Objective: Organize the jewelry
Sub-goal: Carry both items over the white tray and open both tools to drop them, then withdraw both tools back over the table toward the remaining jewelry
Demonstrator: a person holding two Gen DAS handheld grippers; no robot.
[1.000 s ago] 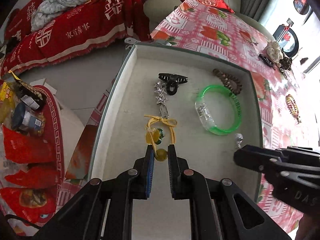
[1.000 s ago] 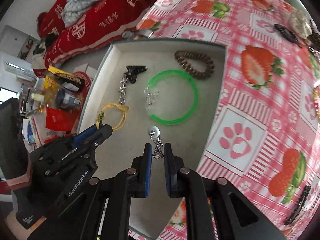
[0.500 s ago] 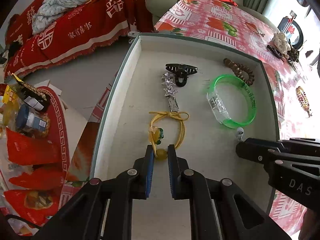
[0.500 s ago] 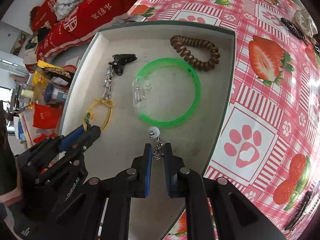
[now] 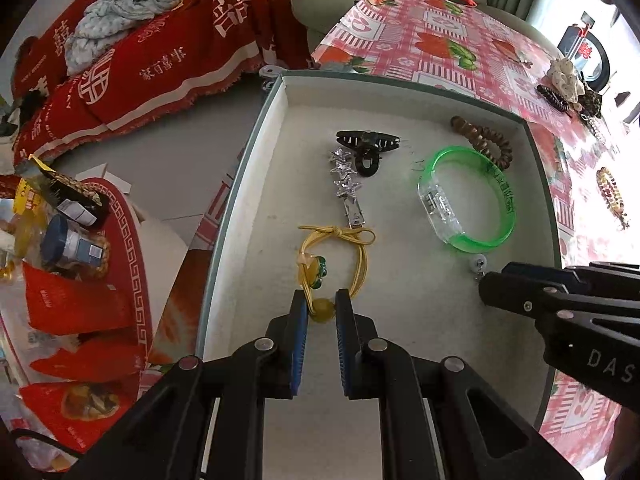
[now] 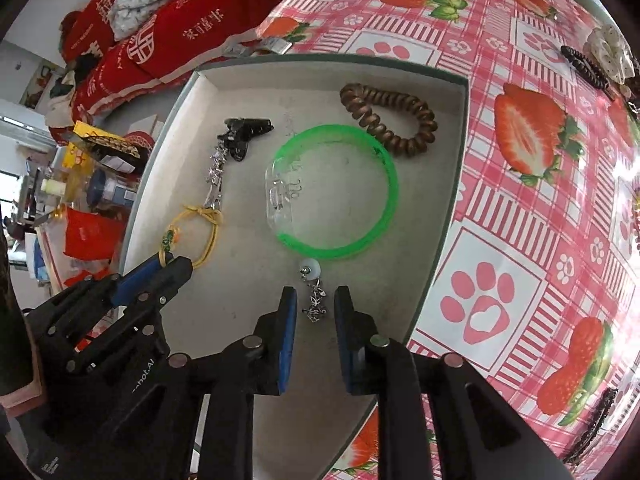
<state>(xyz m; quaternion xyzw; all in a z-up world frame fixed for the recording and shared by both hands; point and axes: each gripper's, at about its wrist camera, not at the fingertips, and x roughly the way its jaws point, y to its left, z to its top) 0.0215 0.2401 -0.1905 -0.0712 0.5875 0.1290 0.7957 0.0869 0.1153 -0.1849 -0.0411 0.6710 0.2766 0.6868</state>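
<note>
A grey tray holds a black claw clip, a silver star clip, a green bangle, a brown coil hair tie and a yellow hair tie. My left gripper has its jaws slightly parted around the yellow bead, which lies on the tray floor. My right gripper has opened; the silver earring lies between its fingers, below the bangle. The left gripper also shows in the right wrist view.
The tray sits on a strawberry-print tablecloth. More jewelry lies on the cloth at the far right: dark beads, a white flower piece, a beaded bracelet. A red-covered sofa and snack packets are to the left.
Both grippers lowered toward the tray. The right gripper's jaws have spread apart and let go of the earring. The left jaws have loosened a little around the yellow bead.
</note>
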